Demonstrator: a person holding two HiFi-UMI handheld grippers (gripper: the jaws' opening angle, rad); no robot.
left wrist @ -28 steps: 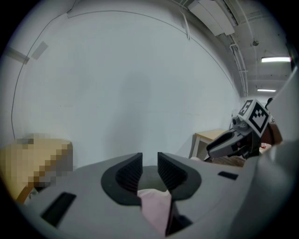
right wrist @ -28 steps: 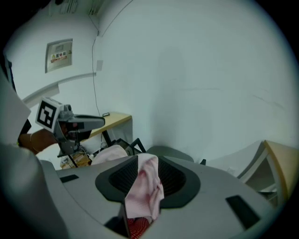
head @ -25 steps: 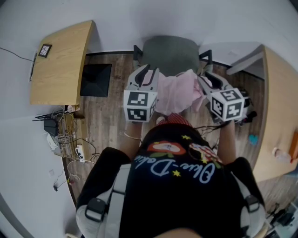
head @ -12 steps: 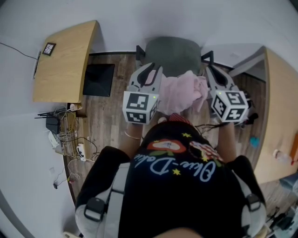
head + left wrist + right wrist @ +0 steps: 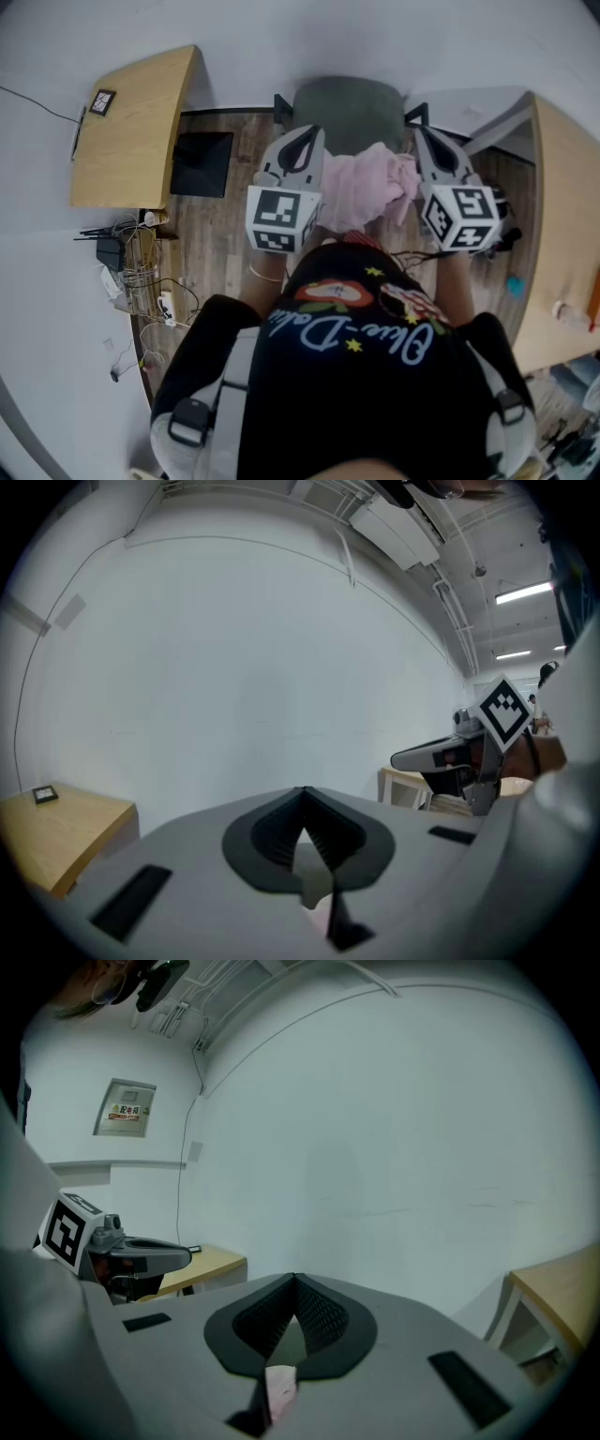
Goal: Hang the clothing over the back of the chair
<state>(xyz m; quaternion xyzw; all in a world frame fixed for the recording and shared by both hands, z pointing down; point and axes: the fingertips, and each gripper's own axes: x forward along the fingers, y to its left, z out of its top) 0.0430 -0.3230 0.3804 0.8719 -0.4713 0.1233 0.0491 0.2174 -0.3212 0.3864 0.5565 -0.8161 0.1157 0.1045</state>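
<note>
I see wood floor around the grey chair; before it, my right claw, just closed, and seemingly my left claw clench the pink clothing, now higher.

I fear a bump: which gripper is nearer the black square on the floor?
Left. In the head view the left gripper is just right of the black square; the right gripper, whose jaws have just closed on the pink clothing, is farther right.

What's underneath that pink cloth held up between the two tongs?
Past the pink cloth, the grey-green chair shows, with wooden floor beside it. Whatever lies directly beneath is covered.
</note>
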